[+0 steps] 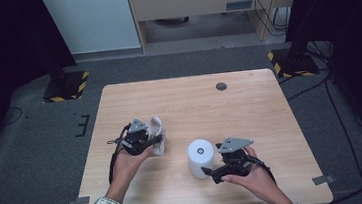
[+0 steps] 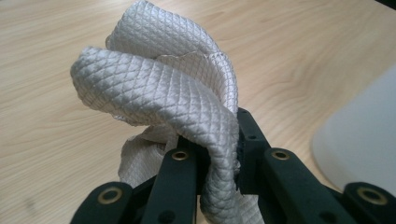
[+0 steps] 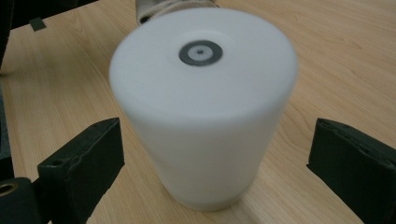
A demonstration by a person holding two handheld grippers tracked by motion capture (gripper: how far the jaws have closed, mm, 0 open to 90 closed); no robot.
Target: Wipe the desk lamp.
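Dark grey carpet lies all around a light wooden desk (image 1: 248, 95), and black stands with yellow stripes sit on the floor past its far corners. On the desk, near the person's side, a white cup (image 1: 200, 158) stands upside down. It is tall and round, with its long side going straight up, and a small grey ring marks its flat top.

The right gripper (image 1: 211, 172) is right at the cup's near right side. In the right gripper view the cup (image 3: 203, 107) stands in the middle, between the two black jaws. They are spread wide, one on each side, and neither one touches it. So this gripper (image 3: 215, 163) is empty, and the cup is just ahead of it, ready to be squeezed. I think a straight squeeze would do it.

The left gripper (image 1: 160, 141) sits further left, a little apart from the cup. It pinches a bunched-up white cloth (image 2: 163, 93) with a tiny diamond pattern. The cloth puffs up above the jaws, and the cup's blurry white side peeks in at the right edge of that view.

Nothing stands between the right gripper and the cup. A small dark round spot (image 1: 221, 86) sits far off near the back of the desk.
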